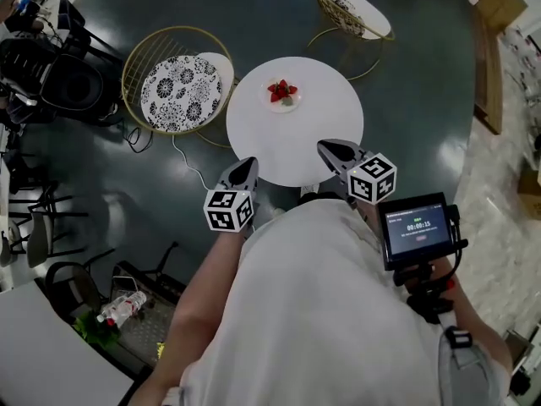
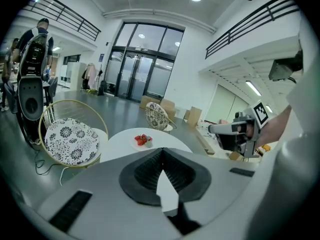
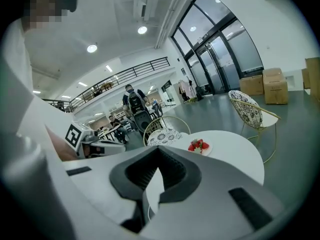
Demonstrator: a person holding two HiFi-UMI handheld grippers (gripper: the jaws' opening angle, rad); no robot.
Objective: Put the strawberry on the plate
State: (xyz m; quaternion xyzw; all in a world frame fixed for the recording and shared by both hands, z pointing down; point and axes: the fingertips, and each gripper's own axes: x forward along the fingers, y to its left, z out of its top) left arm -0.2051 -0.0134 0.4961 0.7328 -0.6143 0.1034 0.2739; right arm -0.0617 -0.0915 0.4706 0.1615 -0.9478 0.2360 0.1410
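Observation:
Red strawberries (image 1: 282, 90) lie on a small white plate (image 1: 292, 104) on the far half of the round white table (image 1: 296, 142). Both grippers hang at the table's near edge, well short of the plate. My left gripper (image 1: 246, 165) is shut and empty, its marker cube close to my body. To its right, the right gripper (image 1: 327, 147) is also shut and empty. In the left gripper view the strawberries (image 2: 143, 139) show beyond the shut jaws, with the right gripper (image 2: 216, 129) off to the side. The right gripper view shows the strawberries (image 3: 199, 145) on the plate (image 3: 206, 149).
A gold wire chair with a patterned cushion (image 1: 180, 91) stands left of the table and another chair (image 1: 348, 5) behind it. Camera gear (image 1: 51, 66) fills the far left. A timer screen (image 1: 416, 227) hangs at my right side. Cardboard boxes (image 3: 272, 84) stand by the glass doors.

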